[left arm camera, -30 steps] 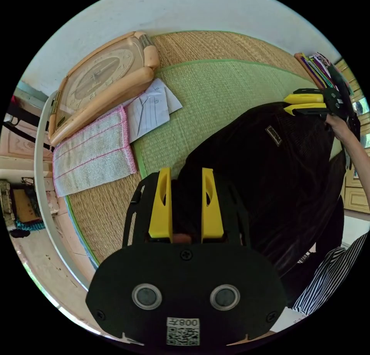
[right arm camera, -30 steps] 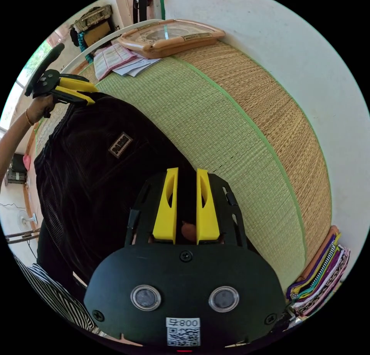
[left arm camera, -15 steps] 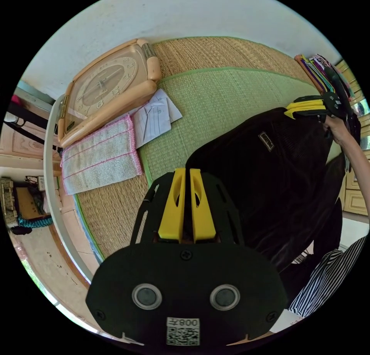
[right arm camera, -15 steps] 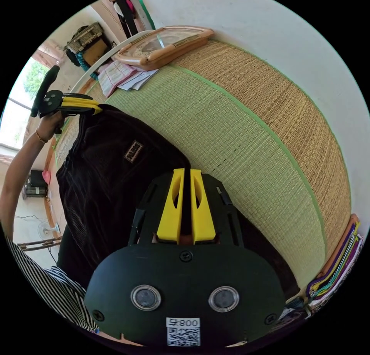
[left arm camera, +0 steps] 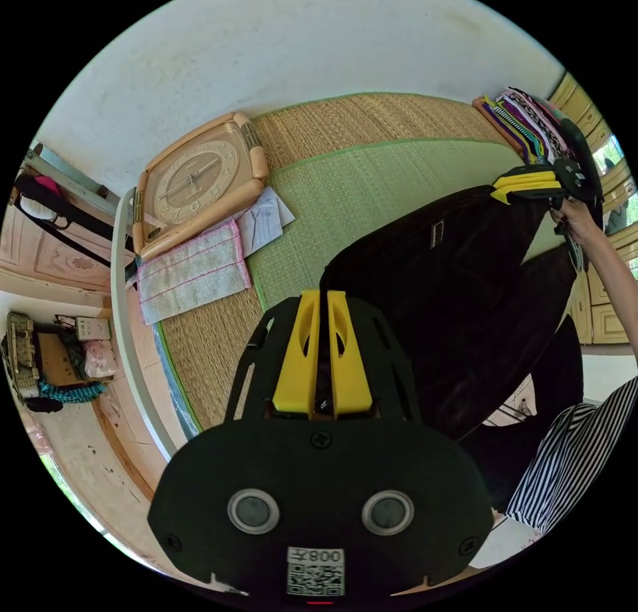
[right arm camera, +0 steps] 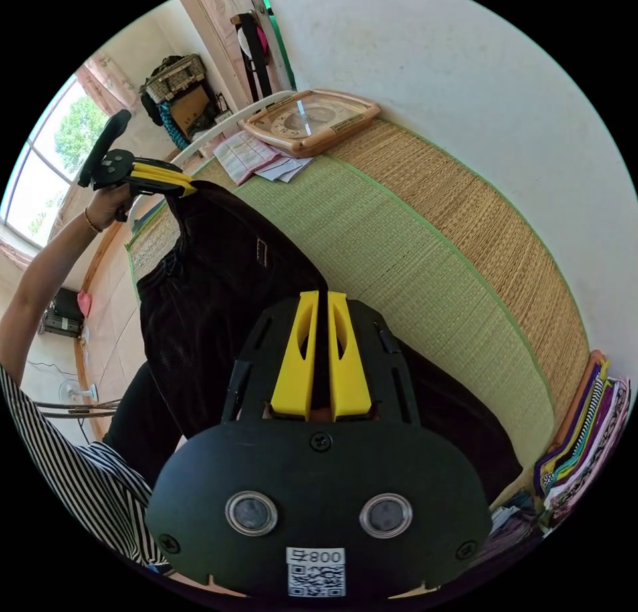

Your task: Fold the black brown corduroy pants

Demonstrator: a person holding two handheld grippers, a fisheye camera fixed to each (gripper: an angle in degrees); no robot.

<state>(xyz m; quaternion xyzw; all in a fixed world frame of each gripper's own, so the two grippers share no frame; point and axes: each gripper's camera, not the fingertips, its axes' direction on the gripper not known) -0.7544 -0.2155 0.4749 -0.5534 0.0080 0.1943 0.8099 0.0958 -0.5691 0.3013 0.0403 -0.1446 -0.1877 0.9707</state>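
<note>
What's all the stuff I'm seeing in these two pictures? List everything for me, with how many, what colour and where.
corduroy pants: one, black-brown, lifted over the mat, held at two spots along the top edge.
woven mat: one, green and tan, under the pants.
wall clock: one, peach, lying at the mat's end by the wall.
cloth: one, white with pink edging, beside the clock.
papers: a few, white, partly under the clock.
folded fabrics: one stack, multicoloured, at the mat's other end.
left gripper: one, yellow jaws, shut on the pants.
right gripper: one, yellow jaws, shut on the pants.
striped sleeve: black and white, the person's.

A woven mat (left arm camera: 372,180) carries a clock (left arm camera: 196,177), papers (left arm camera: 266,216), cloth (left arm camera: 193,276) and stacked fabrics (left arm camera: 525,117).
</note>
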